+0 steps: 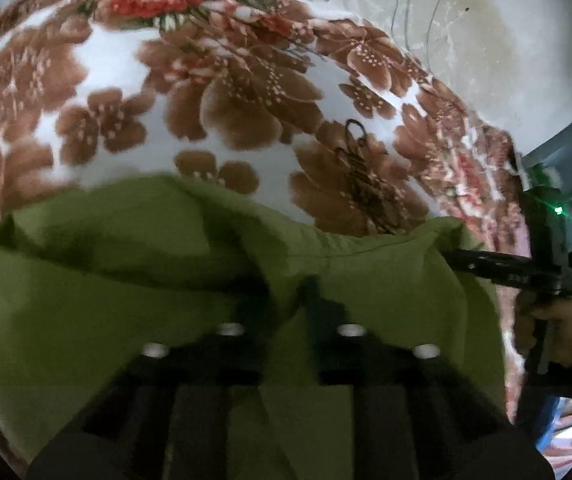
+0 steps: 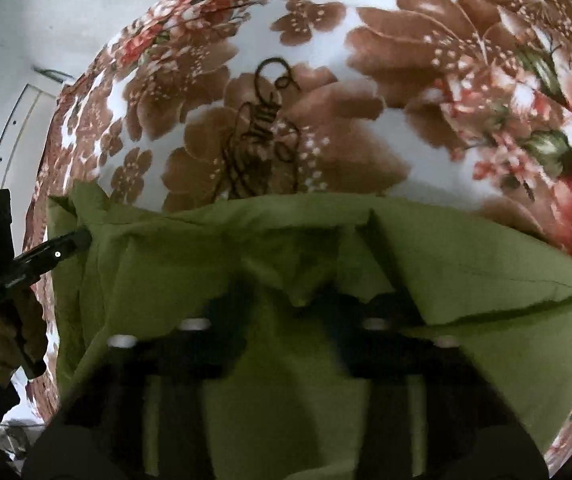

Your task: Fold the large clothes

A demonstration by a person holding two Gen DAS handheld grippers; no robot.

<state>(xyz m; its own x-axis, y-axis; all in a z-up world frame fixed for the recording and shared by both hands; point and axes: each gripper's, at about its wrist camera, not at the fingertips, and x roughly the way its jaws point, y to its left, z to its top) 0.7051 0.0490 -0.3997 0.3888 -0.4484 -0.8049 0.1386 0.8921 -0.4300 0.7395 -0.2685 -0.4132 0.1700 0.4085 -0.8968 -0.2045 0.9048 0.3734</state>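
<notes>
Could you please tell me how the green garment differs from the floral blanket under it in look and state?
The green garment is one plain olive colour; the floral blanket is white with brown and red blooms. The garment is creased and bunched into folds; the blanket lies spread out fairly smooth. The garment is gripped by the left gripper and the right gripper; the blanket is not held. Both are soft cloth, the garment lying on the blanket.
</notes>
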